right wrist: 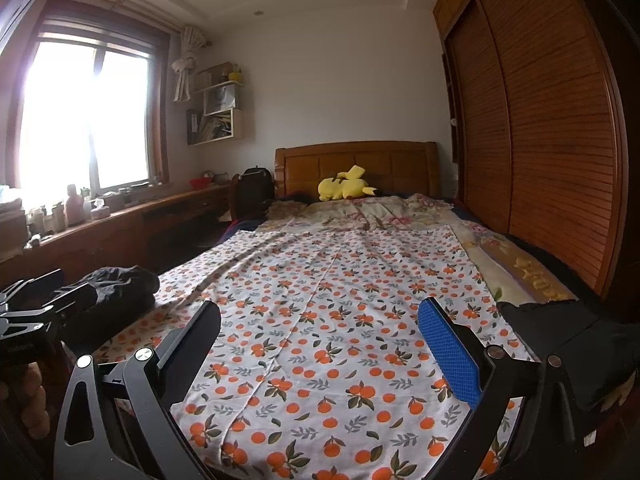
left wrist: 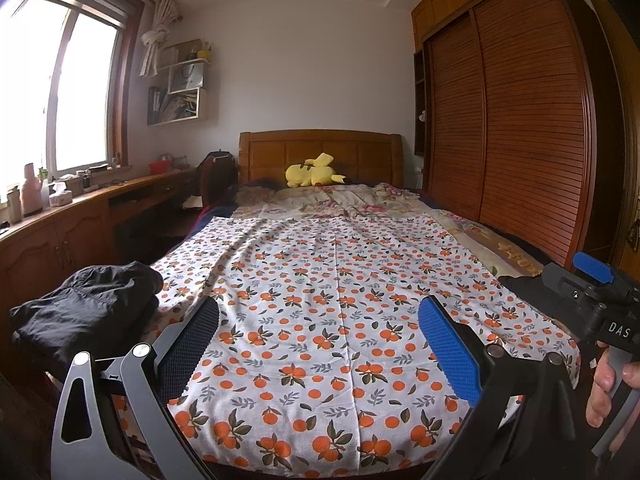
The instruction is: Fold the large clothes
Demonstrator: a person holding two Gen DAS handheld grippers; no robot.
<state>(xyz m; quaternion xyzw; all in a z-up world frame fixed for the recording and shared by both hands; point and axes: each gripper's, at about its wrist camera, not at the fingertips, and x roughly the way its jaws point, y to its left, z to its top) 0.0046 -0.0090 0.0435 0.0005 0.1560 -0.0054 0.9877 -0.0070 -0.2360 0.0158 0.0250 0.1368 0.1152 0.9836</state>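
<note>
Two hand-held grippers are hovering side by side over the foot edge of the bed, both pointing along it toward the carved wooden headboard (left wrist: 320,152); the left gripper (left wrist: 320,344) is standing wide open with nothing between its fingers, one black pad (left wrist: 188,348) and one blue textured pad (left wrist: 450,354) showing; the right gripper (right wrist: 320,344) is likewise spread wide and holding nothing, its blue pad (right wrist: 448,352) facing a black finger. Only the left wrist view is showing the person's hand (left wrist: 608,388) curling around the right tool's grey trigger handle at the right margin; only the right wrist view is showing the left tool's black body (right wrist: 36,312) at the left margin, with part of a hand dimly visible below it. Two dark garments are lying on the white sheet printed with orange fruit and leaves (left wrist: 340,300): one crumpled black garment (left wrist: 84,312) is sitting at the near left corner of the bed, and one flatter black garment (right wrist: 576,340) is lying at the near right edge, seen far more fully from the right wrist view; which of them is being worked on, I cannot tell. One yellow plush toy (left wrist: 314,172) is lying against the headboard.
</note>
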